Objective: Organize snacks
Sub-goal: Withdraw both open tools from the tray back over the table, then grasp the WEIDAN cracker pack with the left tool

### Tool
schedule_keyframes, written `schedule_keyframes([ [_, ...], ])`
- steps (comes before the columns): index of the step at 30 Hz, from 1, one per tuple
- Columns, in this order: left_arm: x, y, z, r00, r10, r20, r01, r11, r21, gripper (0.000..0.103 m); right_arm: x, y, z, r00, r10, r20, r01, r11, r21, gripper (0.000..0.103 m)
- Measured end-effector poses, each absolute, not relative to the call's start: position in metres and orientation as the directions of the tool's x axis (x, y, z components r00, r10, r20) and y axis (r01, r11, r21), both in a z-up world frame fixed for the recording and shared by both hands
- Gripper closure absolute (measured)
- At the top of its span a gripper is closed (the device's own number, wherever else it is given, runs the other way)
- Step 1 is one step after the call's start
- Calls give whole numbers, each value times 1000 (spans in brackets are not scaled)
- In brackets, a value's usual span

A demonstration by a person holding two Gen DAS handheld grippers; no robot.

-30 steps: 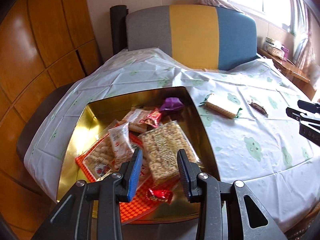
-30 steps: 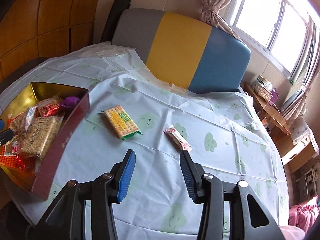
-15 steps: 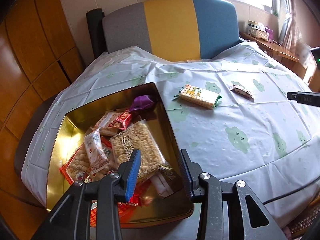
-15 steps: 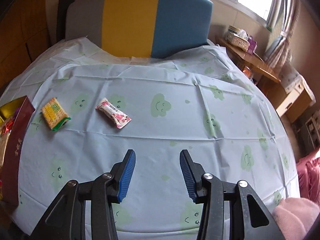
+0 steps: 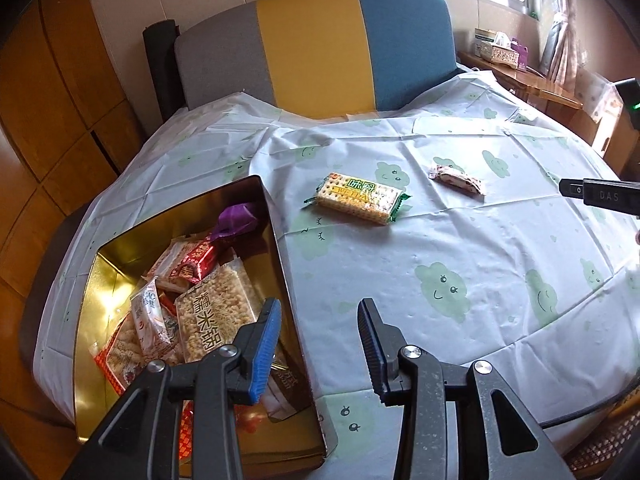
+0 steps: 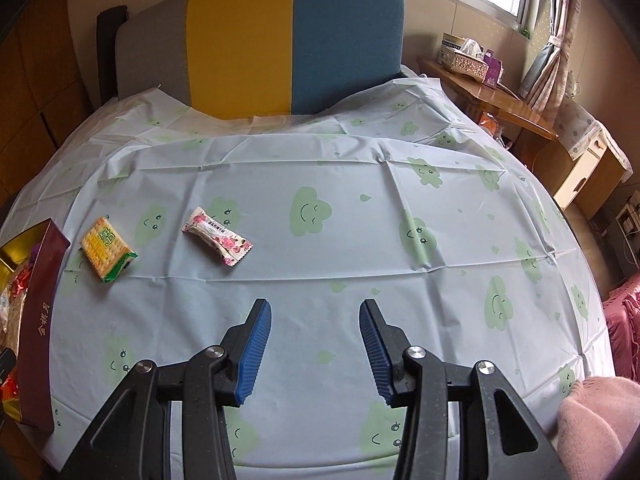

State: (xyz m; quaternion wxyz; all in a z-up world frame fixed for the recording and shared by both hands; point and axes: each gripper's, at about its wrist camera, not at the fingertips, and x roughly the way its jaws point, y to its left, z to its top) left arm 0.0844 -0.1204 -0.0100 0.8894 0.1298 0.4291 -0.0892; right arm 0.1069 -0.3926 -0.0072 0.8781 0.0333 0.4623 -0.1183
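A gold-lined tin box [image 5: 120, 248] holding several wrapped snacks stands at the table's left; its dark red outer wall [image 6: 40, 320] shows at the left of the right wrist view. Two snacks lie loose on the cloud-print cloth: a yellow-green cracker pack [image 5: 358, 197] [image 6: 106, 247] and a small pink-white bar [image 5: 458, 178] [image 6: 218, 236]. My left gripper [image 5: 318, 330] hangs open and empty over the box's right wall. Over bare cloth, well short of both snacks, my right gripper [image 6: 316, 336] stands open and empty; one finger [image 5: 600, 194] pokes in at the left view's right edge.
A grey, yellow and blue sofa back [image 6: 256, 48] rises behind the table. At the right stand a wooden side table [image 6: 488, 96] with a tissue box [image 6: 460, 54] and a window with curtains. A pink sleeve [image 6: 592, 420] shows at the lower right.
The left gripper has slid right, from over the box's snacks to above its right wall. The right gripper swung right, so the loose snacks now lie at its left, then held still.
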Motion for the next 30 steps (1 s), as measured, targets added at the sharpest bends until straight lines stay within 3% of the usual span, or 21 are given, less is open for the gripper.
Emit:
schedule_keyframes([
  [23, 100, -144, -25, 558, -75, -827, 306, 944, 120, 52, 106, -399, -5, 542, -181, -821, 262, 964, -40, 56],
  [30, 130, -146, -27, 461, -161, -873, 284, 959, -27, 52, 106, -399, -4, 544, -180, -820, 263, 964, -38, 56],
])
